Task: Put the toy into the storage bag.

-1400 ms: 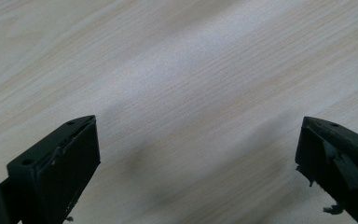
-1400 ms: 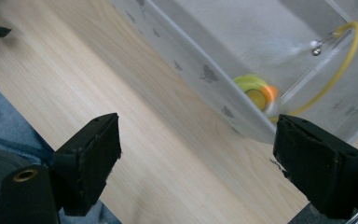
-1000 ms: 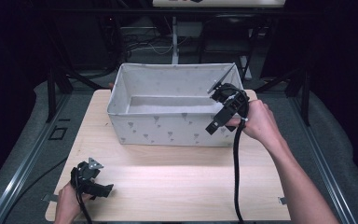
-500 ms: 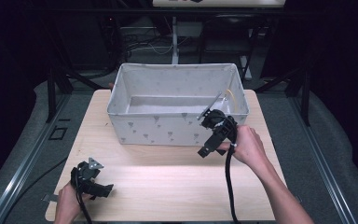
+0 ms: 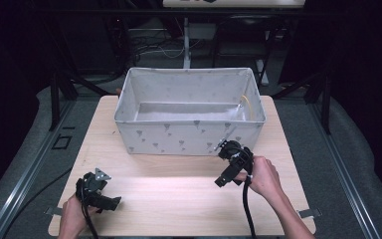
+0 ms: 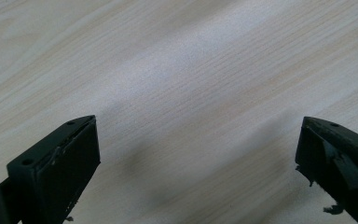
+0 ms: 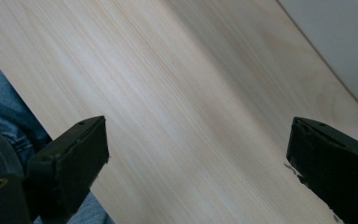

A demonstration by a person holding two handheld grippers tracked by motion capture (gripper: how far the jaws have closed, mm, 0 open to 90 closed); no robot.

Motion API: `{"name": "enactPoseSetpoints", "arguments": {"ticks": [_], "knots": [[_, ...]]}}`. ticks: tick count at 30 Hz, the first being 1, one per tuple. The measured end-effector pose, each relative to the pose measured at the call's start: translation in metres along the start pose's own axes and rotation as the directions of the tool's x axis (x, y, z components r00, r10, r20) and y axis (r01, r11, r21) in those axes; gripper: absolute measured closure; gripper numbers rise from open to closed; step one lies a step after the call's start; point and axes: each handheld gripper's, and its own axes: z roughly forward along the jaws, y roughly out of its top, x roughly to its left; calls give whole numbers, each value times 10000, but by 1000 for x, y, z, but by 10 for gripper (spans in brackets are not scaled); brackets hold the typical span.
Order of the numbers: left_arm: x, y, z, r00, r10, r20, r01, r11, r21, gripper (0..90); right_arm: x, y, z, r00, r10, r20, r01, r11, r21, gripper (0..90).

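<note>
A pale grey fabric bin (image 5: 179, 139) with a small triangle print stands at the back middle of the wooden table (image 5: 179, 199). A thin yellowish item (image 5: 246, 102) shows inside by its right wall. My right gripper (image 5: 224, 180) is low over the table just in front of the bin's right front corner. In the right gripper view it (image 7: 198, 140) is open over bare wood, with nothing between the jaws. My left gripper (image 5: 110, 201) rests at the table's front left, and it (image 6: 198, 140) is open over bare wood too.
The bin's wall (image 7: 340, 42) crosses the top right of the right gripper view. Blue denim (image 7: 4, 116) lies beyond the table's edge there. Metal rails (image 5: 25, 169) run along both sides of the table, and dark stands and cables sit behind it.
My right gripper has come down from the bin's right rim toward the person, to the table in front of the bin. The left gripper has stayed put.
</note>
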Motion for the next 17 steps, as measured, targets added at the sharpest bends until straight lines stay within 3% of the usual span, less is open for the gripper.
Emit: {"name": "enactPoseSetpoints", "arguments": {"ticks": [6,17], "knots": [[-1,1,1,10000,41,15,-41,10000,26,0,-9,-20,15,9994,339,96,-342,9989,335,71],[-2,1,1,10000,1,87,0,10000,-95,0,-16,-40,23,9966,824,-78,-823,9965,148,141]]}}
